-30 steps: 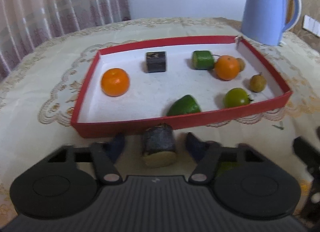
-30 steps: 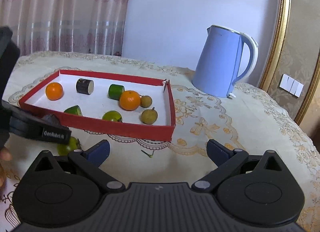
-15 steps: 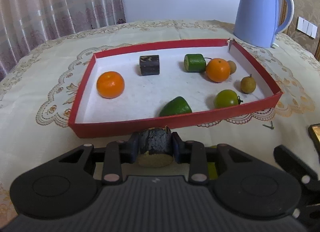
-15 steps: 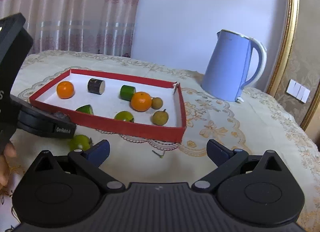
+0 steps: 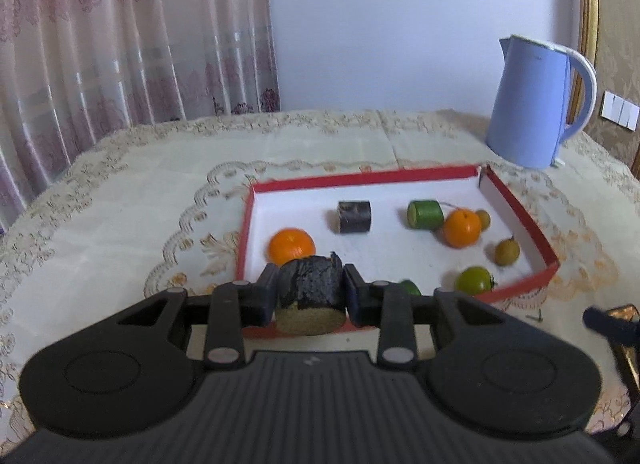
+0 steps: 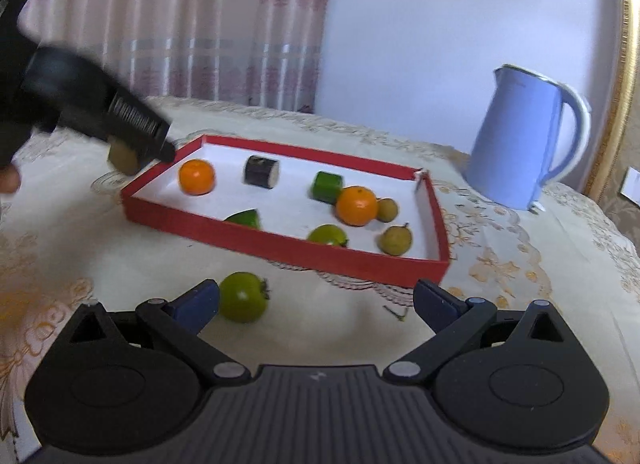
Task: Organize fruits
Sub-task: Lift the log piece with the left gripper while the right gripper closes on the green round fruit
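Observation:
My left gripper is shut on a dark sugarcane piece with a pale cut end, held in the air just before the near left corner of the red tray. From the right wrist view the left gripper shows blurred above the tray's left corner. In the tray lie two oranges, another dark piece, a green cylinder, a green wedge, a green tomato and two brownish small fruits. My right gripper stands open over the tablecloth, a loose green tomato beside its left finger.
A blue electric kettle stands behind the tray's far right corner. A lace-patterned cloth covers the round table. Curtains hang at the back left. A small stem bit lies on the cloth near my right gripper.
My left gripper closed on the dark sugarcane piece and lifted it off the cloth toward the tray. My right gripper shifted left, bringing the loose green tomato next to its left finger.

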Motion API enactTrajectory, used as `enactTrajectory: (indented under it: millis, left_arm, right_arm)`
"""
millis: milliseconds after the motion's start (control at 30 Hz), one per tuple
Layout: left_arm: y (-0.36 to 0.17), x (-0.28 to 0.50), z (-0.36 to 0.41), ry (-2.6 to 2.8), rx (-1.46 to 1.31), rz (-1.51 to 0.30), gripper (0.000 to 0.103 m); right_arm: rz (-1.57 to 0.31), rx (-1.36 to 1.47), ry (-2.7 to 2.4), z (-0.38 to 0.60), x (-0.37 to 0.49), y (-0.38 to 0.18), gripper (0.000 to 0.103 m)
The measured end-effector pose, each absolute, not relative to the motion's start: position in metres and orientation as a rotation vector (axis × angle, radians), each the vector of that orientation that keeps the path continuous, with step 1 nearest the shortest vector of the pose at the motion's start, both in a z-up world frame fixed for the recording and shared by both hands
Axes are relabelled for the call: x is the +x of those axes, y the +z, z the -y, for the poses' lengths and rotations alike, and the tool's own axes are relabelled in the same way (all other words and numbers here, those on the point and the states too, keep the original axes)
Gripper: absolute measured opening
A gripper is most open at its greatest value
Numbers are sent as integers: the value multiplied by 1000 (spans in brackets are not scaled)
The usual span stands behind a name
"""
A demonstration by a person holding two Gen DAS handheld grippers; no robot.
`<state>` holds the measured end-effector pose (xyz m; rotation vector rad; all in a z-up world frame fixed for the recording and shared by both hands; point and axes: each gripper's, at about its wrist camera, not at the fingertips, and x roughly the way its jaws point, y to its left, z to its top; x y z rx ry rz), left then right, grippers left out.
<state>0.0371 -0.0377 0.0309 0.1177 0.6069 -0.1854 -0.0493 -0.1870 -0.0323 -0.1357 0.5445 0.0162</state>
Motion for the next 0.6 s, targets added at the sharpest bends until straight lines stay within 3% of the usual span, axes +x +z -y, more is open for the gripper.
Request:
enactTrajectory:
  millis: [233, 400, 533, 600]
  left_arm:
    - [38, 46, 45, -170, 151, -585, 31]
    - [41, 51, 49, -163, 168, -575, 31]
    - [40, 54, 48, -158, 166, -575, 31]
    - [39, 56, 47, -156, 165, -578, 31]
  right_arm:
    - [-554, -112, 74, 180, -40, -35, 102]
    - [-571, -92, 92, 178, -30, -39, 86]
    - [-587, -94, 110, 176, -26, -44, 83]
    - [-591, -105, 120, 173, -25, -45, 77]
